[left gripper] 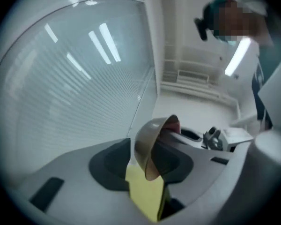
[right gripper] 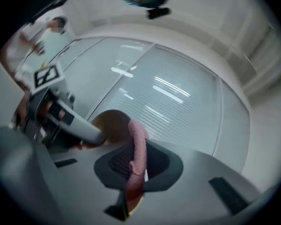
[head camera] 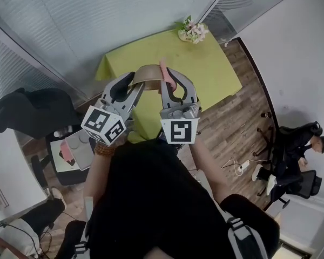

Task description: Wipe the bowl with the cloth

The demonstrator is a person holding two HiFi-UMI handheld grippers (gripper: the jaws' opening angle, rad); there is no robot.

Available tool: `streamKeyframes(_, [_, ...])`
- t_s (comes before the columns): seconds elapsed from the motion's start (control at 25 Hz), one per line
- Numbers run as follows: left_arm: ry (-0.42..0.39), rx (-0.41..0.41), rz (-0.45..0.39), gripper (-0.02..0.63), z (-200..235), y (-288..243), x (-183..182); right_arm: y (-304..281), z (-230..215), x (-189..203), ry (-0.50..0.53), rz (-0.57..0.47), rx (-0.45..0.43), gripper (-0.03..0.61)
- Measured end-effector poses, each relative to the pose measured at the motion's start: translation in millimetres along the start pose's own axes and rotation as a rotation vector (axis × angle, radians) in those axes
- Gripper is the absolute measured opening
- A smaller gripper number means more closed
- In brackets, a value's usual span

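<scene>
Left tongs [left gripper: 147,165] astride bowl [left gripper: 147,142] rim, perhaps loose

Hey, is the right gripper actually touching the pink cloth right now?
Touching. The right gripper pinches the pink cloth between shut jaws, plain in the right gripper view.

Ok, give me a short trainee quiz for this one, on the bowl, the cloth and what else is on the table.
1. Multiple choice: the pink cloth is pinched in the jaws of A) the left gripper, B) the right gripper, C) neither.
2. True or false: the bowl lies flat on the green table.
3. Fill in: at the table's far corner stands a bunch of ____.
Key: 1 B. 2 false: it is raised, on edge, between the jaws of the left gripper. 3 flowers.
</scene>
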State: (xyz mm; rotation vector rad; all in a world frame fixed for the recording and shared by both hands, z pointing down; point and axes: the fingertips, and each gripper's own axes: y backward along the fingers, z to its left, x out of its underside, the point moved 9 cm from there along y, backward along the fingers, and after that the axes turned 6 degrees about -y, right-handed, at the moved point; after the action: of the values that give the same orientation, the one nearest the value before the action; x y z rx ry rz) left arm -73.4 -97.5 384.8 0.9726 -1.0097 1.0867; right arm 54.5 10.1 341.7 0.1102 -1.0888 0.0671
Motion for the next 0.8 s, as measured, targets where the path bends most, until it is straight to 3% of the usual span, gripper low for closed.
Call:
streamKeyframes(0.08, [-0.224,-0.044,0.071,0.124,-8.9,-2.4,-7.9,3.6,9.3,-2.4,0.279,0.017,-0.035,0.018])
streamKeyframes(0.12, [-0.309,-0.052,0.112,0.124,-13.4,-5.9,-9.4,5.1,14.6,-4.7,0.366,0.010,-0.055,0.018])
streamKeyframes(0.2, [-0.423,-0.083,0.180,0.115,-19.1,-12.5,-9.7,6.3,24.5,-9.1,0.462,-0.003,-0.083,0.018])
streamKeyframes(0.24, [-0.438,-0.102,0.190,0.092,-19.7,-13.5,-10.2,5.9,27.0,-10.6,0.471,-0.008,-0.084,0.018])
streamKeyframes(0.44, [-0.207,-0.089,0.081,0.080,-14.7,-6.5,-16.0,7.6,16.7,-13.6,0.249,-0.041,-0.067,0.020])
streamKeyframes(0.68, [0.290,-0.006,-0.156,0.081,-3.7,4.3,-7.5,11.5,5.6,-13.4,-0.207,-0.095,-0.046,0.018])
streamKeyframes(0.8, [0.431,0.047,-0.252,0.086,1.9,8.0,-2.6,10.0,3.8,-18.8,-0.360,-0.156,-0.096,0.020])
